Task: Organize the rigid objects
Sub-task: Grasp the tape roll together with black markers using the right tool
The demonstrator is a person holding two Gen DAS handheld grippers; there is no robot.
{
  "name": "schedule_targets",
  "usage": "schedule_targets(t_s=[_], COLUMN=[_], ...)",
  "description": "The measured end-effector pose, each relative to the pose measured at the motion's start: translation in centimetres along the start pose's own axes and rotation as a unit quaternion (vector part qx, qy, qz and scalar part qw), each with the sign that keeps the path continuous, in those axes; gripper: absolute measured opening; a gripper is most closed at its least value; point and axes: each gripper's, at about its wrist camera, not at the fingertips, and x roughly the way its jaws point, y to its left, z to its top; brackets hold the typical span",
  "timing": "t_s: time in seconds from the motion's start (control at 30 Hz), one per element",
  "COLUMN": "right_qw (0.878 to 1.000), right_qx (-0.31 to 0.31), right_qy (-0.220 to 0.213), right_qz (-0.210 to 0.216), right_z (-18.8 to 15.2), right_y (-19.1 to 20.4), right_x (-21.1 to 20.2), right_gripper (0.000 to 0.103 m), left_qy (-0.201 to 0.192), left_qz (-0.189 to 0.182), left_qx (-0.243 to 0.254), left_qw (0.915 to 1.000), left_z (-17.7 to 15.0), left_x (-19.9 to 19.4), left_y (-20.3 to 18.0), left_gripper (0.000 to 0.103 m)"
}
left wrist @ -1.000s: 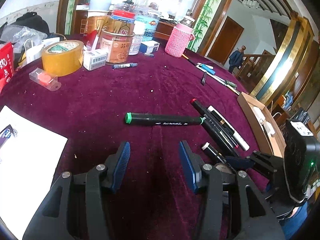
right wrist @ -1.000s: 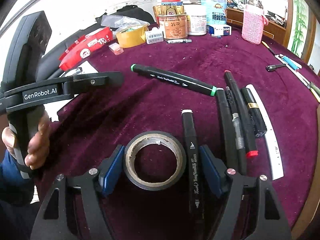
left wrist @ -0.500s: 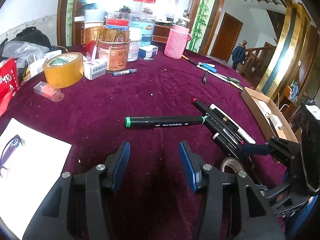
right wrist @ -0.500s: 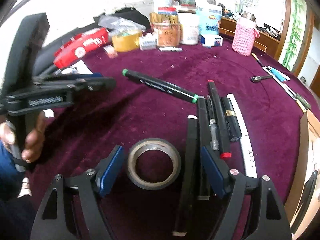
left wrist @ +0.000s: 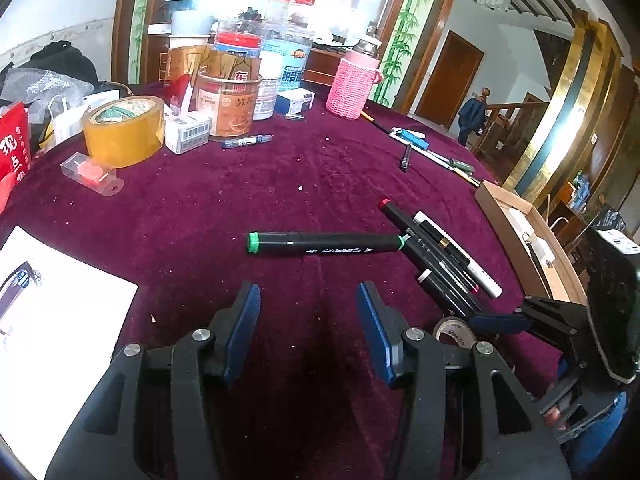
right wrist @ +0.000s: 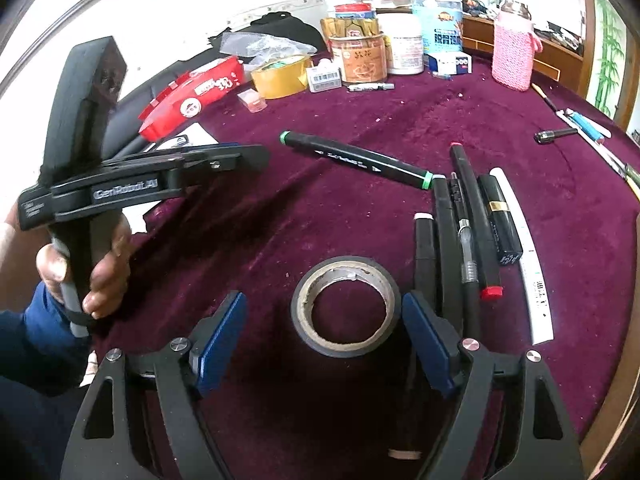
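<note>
A black tape roll [right wrist: 346, 306] lies flat on the maroon cloth between the wide jaws of my right gripper [right wrist: 324, 340]; neither pad presses it. A black marker with a white cap [right wrist: 424, 248] runs under the right finger, beside a row of black pens [right wrist: 468, 232] and a white pen. A green-capped black marker [left wrist: 324, 244] lies crosswise ahead of my left gripper [left wrist: 308, 316], which is open and empty over bare cloth. In the left wrist view the tape roll [left wrist: 452, 330] shows partly behind the right gripper's fingertip [left wrist: 492, 322].
At the back stand a yellow tape roll [left wrist: 124, 130], jars [left wrist: 230, 100], small boxes and a pink-sleeved bottle [left wrist: 352, 84]. A white sheet [left wrist: 52, 320] lies near left, a red packet [right wrist: 192, 96] far left. A cardboard box [left wrist: 520, 240] sits at the right edge, loose pens [left wrist: 412, 140] behind.
The right gripper's jaws have widened. The white-capped marker, earlier between them beside the tape, now lies under the right finger along the pen row. The left gripper has stayed put.
</note>
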Motion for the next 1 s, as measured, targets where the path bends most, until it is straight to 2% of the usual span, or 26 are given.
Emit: schedule_targets(t_s=[0.17, 0.2, 0.3, 0.4, 0.5, 0.57, 0.63, 0.7, 0.73, 0.77, 0.83, 0.93, 1.0], right_qw=[1.000, 1.000, 0.999, 0.999, 0.999, 0.997, 0.995, 0.991, 0.990, 0.988, 0.985, 0.984, 0.983], right_qx=[-0.005, -0.006, -0.015, -0.001, 0.006, 0.026, 0.056, 0.085, 0.094, 0.101, 0.111, 0.119, 0.123], right_qy=[0.003, 0.000, 0.001, -0.014, -0.049, -0.066, -0.083, -0.100, -0.107, -0.113, -0.124, -0.126, -0.129], right_qz=[-0.016, -0.021, -0.050, -0.029, -0.012, -0.006, 0.008, 0.021, 0.026, 0.032, 0.039, 0.042, 0.039], right_z=[0.1, 0.0, 0.0, 0.0, 0.4, 0.6, 0.7, 0.8, 0.8, 0.8, 0.8, 0.8, 0.8], right_y=[0.5, 0.6, 0.8, 0.5, 0.2, -0.7, -2.1, -3.3, -3.6, -3.8, -4.1, -4.4, -4.6], right_x=[1.2, 1.3, 1.3, 0.6, -1.2, -2.1, -3.1, -4.1, -4.4, -4.7, -5.3, -5.5, -5.6], right_gripper=[0.076, 0.073, 0.054, 0.054, 0.054, 0.054, 0.054, 0.054, 0.054, 0.054, 0.054, 0.054, 0.054], left_qy=[-0.002, -0.002, -0.003, 0.002, 0.027, 0.064, 0.092, 0.096, 0.097, 0.098, 0.122, 0.160, 0.163], left_qz=[0.002, 0.002, 0.004, 0.004, 0.001, 0.000, 0.001, 0.021, 0.020, 0.010, -0.028, -0.056, -0.038], left_qx=[0.006, 0.007, 0.007, 0.012, 0.034, 0.082, 0.151, 0.209, 0.238, 0.252, 0.286, 0.337, 0.357], left_qw=[1.0000, 1.0000, 1.0000, 0.9999, 0.9991, 0.9946, 0.9842, 0.9731, 0.9662, 0.9626, 0.9500, 0.9263, 0.9188], left_z=[0.0, 0.0, -0.1, -0.1, -0.1, 0.2, 1.0, 1.9, 2.8, 3.4, 4.8, 6.0, 6.2], left_x=[-0.1, -0.1, -0.1, 0.0, 0.3, 0.6, 0.4, 0.3, 0.4, 0.6, 1.6, 4.5, 6.1], left_y=[-0.2, -0.2, -0.2, -0.4, -1.1, -2.4, -4.0, -5.2, -5.8, -6.0, -6.5, -7.2, -7.6], left_gripper=[0.049, 0.049, 0.049, 0.049, 0.049, 0.049, 0.049, 0.049, 0.049, 0.049, 0.049, 0.049, 0.049])
